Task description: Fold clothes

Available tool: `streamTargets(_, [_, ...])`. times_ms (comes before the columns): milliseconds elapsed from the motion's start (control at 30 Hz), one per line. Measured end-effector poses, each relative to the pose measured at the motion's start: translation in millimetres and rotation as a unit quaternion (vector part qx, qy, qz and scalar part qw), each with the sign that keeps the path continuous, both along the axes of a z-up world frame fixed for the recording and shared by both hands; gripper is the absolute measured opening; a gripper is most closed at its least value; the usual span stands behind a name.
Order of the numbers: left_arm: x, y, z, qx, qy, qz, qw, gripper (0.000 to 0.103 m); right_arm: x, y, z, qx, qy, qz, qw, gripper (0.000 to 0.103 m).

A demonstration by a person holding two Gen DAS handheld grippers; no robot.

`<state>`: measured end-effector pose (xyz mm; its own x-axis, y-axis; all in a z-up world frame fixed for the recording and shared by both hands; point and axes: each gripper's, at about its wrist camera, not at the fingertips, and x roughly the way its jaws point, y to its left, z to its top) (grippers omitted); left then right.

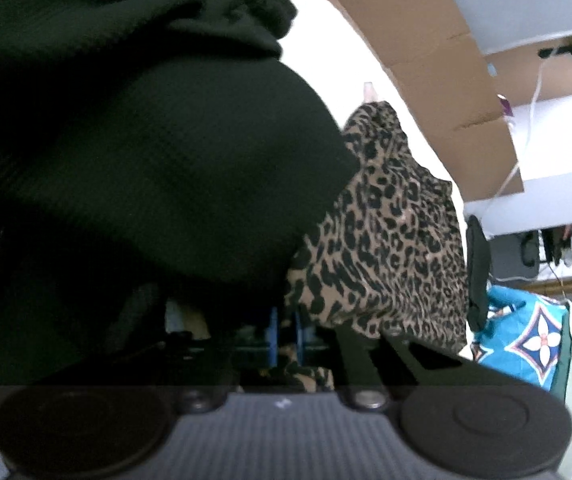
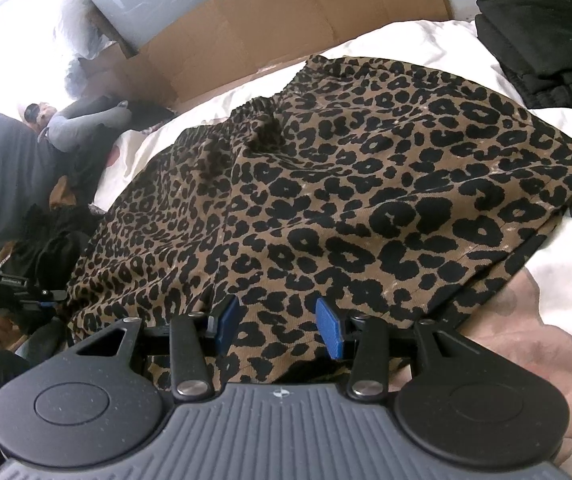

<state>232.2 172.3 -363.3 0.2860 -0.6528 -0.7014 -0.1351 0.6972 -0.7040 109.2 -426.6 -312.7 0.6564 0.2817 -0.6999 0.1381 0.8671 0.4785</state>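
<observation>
Jaws of the left gripper (image 1: 286,330) are pinched on the leopard skirt (image 2: 326,184); right gripper (image 2: 277,324) jaws are held apart over it, waistband pointed away.

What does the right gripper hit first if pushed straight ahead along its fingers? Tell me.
Most likely the leopard-print garment: the right gripper has open jaws hovering at its near edge, fabric filling the line ahead. Depth is unclear.

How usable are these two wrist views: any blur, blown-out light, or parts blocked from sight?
Left wrist view: soft with motion blur, and a dark knit garment fills the left half in deep shadow, hiding most of the left tongs; the white bedding is blown out. Right wrist view: sharp on the leopard-print garment and right tongs, overexposed at the upper left, edges bent by the fisheye.
</observation>
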Motion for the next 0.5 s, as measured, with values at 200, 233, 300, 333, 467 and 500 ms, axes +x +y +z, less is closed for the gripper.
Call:
streamTargets(200, [0,-13,16,0.013,-0.008,-0.040,0.9991,0.009,1,1,1,0.001,-0.003,0.003,1.000,0.049])
streamTargets(233, [1,-16,19,0.020,-0.009,-0.045,0.9987,0.009,0,1,2,0.002,-0.004,0.003,1.000,0.049])
streamTargets(300, [2,-22,25,0.040,-0.016,-0.053,0.9977,0.009,0,1,3,0.003,-0.007,0.004,1.000,0.049])
streamTargets(333, [3,-24,30,0.050,-0.023,-0.053,0.9971,0.007,0,1,4,0.004,-0.009,0.005,1.000,0.049])
streamTargets(467, [4,-35,59,0.054,-0.056,-0.044,0.9960,0.004,-2,-1,7,0.009,-0.018,0.003,1.000,0.049])
streamTargets(500, [4,-39,68,0.054,-0.067,-0.046,0.9952,0.004,-2,-2,8,0.010,-0.021,0.003,1.000,0.049])
